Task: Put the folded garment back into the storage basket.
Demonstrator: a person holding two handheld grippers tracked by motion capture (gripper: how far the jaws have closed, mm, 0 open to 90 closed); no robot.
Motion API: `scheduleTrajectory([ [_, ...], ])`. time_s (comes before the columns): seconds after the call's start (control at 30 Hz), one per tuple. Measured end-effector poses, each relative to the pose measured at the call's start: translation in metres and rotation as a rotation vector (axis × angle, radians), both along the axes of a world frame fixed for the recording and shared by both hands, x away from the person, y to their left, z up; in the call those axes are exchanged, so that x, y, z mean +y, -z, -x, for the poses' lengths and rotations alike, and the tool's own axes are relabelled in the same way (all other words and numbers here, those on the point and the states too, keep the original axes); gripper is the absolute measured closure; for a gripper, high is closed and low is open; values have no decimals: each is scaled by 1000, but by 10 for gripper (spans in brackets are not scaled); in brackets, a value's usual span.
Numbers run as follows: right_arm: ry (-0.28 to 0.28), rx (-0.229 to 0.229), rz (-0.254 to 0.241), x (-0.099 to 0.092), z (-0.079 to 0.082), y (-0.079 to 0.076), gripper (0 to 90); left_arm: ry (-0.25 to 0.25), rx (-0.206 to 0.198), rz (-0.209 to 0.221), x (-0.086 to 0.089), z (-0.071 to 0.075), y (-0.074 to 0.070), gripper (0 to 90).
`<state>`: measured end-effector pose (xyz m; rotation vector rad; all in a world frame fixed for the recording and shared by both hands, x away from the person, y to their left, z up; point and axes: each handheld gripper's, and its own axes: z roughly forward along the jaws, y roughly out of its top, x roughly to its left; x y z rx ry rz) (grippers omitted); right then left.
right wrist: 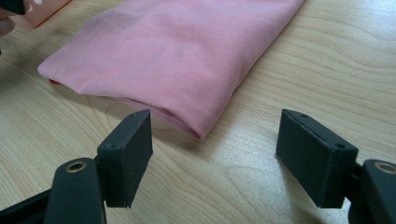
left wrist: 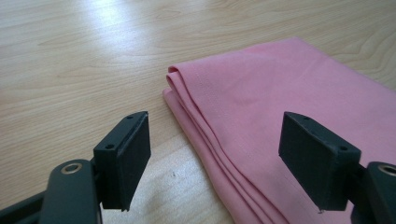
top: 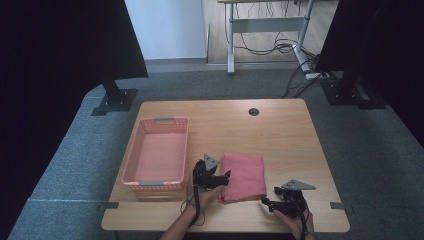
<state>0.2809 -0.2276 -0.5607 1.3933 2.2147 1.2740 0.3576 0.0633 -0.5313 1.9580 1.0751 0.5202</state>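
now the folded pink cloth [top: 243,177] lies between left gripper [top: 223,176] and right gripper [top: 266,202].

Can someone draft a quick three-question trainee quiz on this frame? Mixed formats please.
1. True or false: the folded pink cloth lies inside the pink plastic slatted basket.
2. Multiple choice: how do the left tongs stand at the cloth? A) shut on its edge B) open, at its left edge C) open, above the basket
3. Fill in: the right tongs are open at the cloth's near ____ corner.

Key: 1 false, since it lies on the light wooden table to the right of the basket; 2 B; 3 right.
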Motion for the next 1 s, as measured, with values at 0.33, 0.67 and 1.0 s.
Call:
scheduleTrajectory([
  [0.33, 1, 0, 3, 0, 1, 0, 267, -10, -16, -13, -5, -9, -1, 248],
  [0.67, -3, -5, 15, 1, 1, 0, 267, -14, -17, -34, -14, -18, 0, 253],
  [1.0, -4, -4, 14, 1, 1, 0, 268, -27, -6, -63, -13, -24, 8, 250],
])
